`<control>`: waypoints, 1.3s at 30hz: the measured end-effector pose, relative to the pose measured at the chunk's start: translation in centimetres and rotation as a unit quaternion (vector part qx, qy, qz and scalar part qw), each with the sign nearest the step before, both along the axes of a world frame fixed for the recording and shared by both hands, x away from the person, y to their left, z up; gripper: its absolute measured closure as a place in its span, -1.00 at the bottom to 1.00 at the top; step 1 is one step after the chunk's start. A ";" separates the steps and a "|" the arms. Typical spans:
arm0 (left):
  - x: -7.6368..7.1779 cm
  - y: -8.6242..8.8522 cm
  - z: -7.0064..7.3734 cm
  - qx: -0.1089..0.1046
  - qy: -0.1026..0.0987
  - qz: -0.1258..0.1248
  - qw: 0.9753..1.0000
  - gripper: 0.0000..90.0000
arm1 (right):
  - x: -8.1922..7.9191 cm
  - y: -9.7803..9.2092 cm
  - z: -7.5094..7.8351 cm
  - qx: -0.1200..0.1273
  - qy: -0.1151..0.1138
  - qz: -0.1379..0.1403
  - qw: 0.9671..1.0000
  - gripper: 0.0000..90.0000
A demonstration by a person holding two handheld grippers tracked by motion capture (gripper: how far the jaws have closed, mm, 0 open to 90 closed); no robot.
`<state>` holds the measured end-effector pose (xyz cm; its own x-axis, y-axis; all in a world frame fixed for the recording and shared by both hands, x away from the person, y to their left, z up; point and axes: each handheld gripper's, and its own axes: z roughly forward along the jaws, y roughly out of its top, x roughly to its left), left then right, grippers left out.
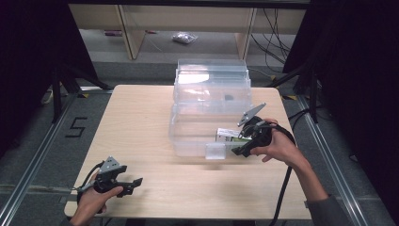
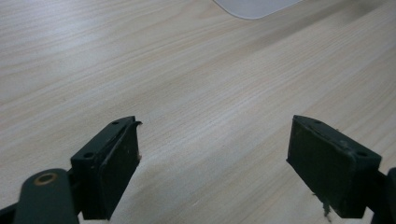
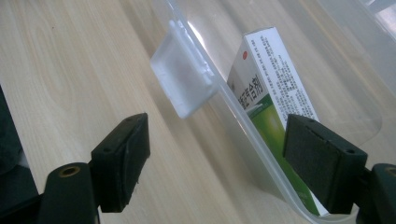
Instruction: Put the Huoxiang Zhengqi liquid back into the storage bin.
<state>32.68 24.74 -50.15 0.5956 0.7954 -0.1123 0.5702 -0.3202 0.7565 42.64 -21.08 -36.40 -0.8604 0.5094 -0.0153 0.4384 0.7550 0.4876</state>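
A clear plastic storage box [image 1: 188,136] stands open at the table's middle, its lid [image 1: 211,77] tipped back behind it. Inside, near the front right wall, lies a white and green carton [image 1: 227,136] [image 3: 271,100]. My right gripper [image 1: 241,147] [image 3: 224,158] is open and straddles the box's front rim [image 3: 243,116], one jaw outside and the other inside by the carton. A frosted latch tab [image 1: 215,151] [image 3: 184,81] hangs on that front wall. My left gripper [image 1: 134,184] [image 2: 212,163] is open over bare wood at the front left, holding nothing.
The wooden table [image 1: 136,117] has free room on its left half and along the front. A floor mark reading 5 [image 1: 75,127] lies left of the table. Wooden shelf legs [image 1: 129,33] and cables [image 1: 275,37] stand beyond the far edge.
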 end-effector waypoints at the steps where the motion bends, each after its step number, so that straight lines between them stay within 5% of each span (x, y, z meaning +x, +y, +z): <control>1: 0.0 0.0 0.0 0.000 0.000 0.000 1.000 -0.64 | -0.1 0.0 -0.1 0.003 0.001 -0.001 1.000 -0.46; 8: 0.0 0.0 0.1 0.001 0.000 0.000 1.000 -0.64 | -0.8 0.0 -0.3 0.004 0.006 -0.007 1.000 -0.46; 10: 0.0 0.0 0.0 0.000 0.000 0.001 1.000 -0.64 | -0.6 -0.1 -0.5 0.007 -0.010 0.016 1.000 -0.46; 12: 0.0 0.0 0.0 0.000 0.000 0.000 1.000 -0.64 | -1.0 -0.1 -0.6 0.013 0.008 -0.002 1.000 -0.46; 26: 0.0 0.0 0.0 0.000 0.000 0.001 1.000 -0.64 | -2.0 -0.4 -1.2 0.021 0.010 -0.004 1.000 -0.47; 39: 0.0 0.0 0.1 0.001 0.000 0.001 1.000 -0.64 | -2.4 -0.5 -1.7 0.029 -0.011 0.018 0.999 -0.47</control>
<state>32.63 24.75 -50.08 0.5941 0.7967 -0.1112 0.5705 -0.3198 0.7565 40.27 -21.54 -38.10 -0.8783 0.4781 -0.0064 0.3991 0.7404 0.5408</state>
